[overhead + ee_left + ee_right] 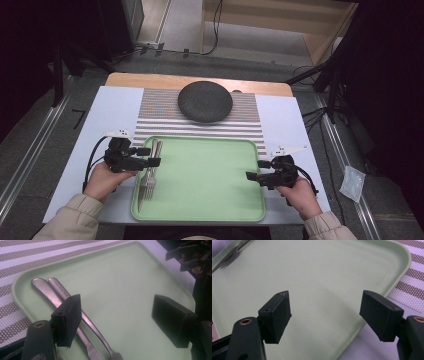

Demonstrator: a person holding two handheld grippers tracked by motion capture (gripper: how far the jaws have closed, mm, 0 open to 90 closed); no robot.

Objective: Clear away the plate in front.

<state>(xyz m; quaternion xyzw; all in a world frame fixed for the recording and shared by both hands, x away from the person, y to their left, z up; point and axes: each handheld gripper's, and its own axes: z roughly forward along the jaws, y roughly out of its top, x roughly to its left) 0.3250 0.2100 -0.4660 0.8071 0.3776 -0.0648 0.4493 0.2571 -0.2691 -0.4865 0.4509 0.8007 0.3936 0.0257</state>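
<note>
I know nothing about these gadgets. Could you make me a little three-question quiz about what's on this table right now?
1. True or false: both forks lie at the tray's left side.
2. What sits on the striped mat beyond the tray: A) cup, B) dark round plate, C) bottle?
3. Is the left gripper open or shut? And the right gripper?

Key: 1 true. 2 B. 3 both open, holding nothing.

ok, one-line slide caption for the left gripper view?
Open left gripper hovers over two forks lying side by side at the edge of a green tray.
</note>
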